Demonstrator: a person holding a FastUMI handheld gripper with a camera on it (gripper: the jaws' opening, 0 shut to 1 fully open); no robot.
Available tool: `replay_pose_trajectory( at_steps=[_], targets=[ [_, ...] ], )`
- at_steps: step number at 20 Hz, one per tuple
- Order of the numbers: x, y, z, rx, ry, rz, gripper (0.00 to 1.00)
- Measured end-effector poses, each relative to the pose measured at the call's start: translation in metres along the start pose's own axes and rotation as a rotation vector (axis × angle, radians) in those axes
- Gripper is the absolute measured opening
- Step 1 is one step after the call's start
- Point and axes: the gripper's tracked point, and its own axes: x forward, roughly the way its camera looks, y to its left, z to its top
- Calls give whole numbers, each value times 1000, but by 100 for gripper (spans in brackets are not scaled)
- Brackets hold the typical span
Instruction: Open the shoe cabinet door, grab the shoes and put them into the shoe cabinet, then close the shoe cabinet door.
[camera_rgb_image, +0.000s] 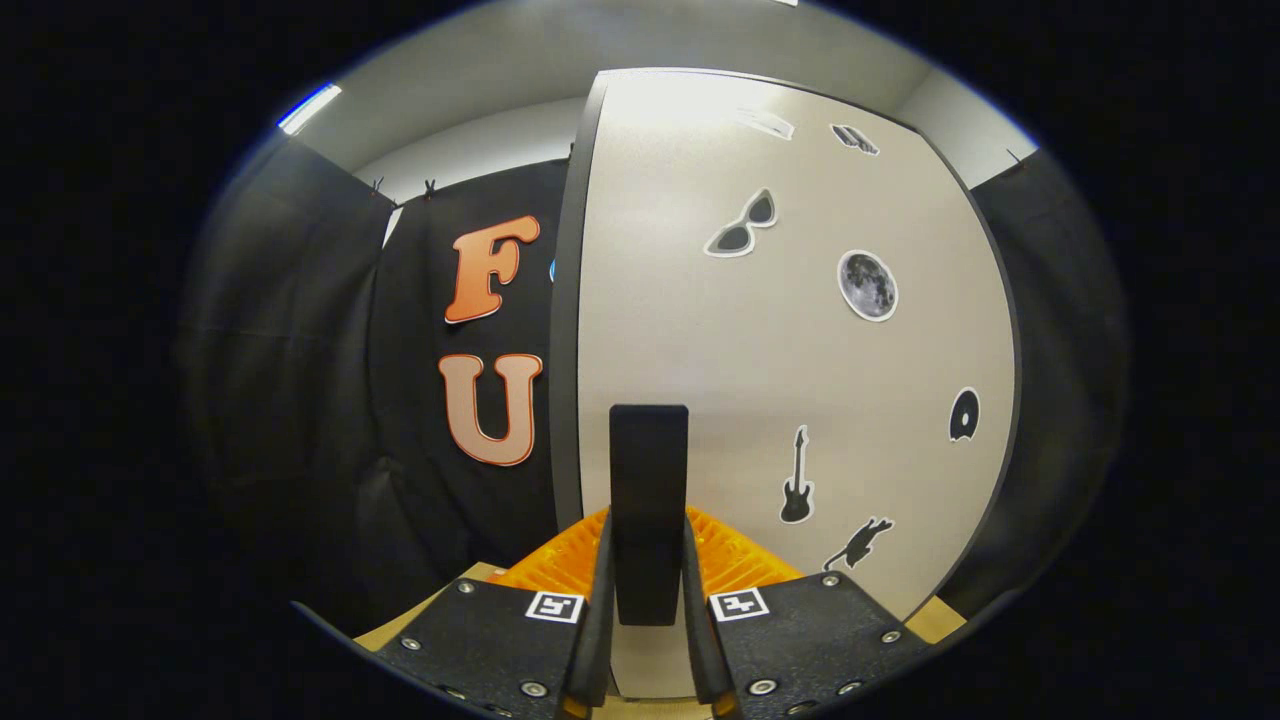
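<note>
- Cabinet door (780, 380): pale panel w/ dark edge, right in front of the gripper (648, 600).
- Door handle (648, 500): dark upright bar on the door, sits between the two fingers; fingers press it from both sides, so gripper is clamped on the handle.
- Stickers on the door, to the handle's right: guitar (796, 480), moon (867, 286), sunglasses (742, 226).
- Black booth cloth (300, 400) hangs left of the door.
- Shoes: can't tell where.

The claw (648, 560) grips the dark handle (648, 480) on the pale, stickered cabinet door (760, 360) — both fingers pressing.
</note>
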Motion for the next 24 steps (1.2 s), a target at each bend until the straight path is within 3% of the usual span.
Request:
replay_pose_trajectory(
  at_steps=[6,14,24],
  targets=[
    [-29,1,9,11,18,39,32],
    [-81,-20,9,9,24,21,32],
    [-115,-46,6,7,25,-10,30]
  ],
)
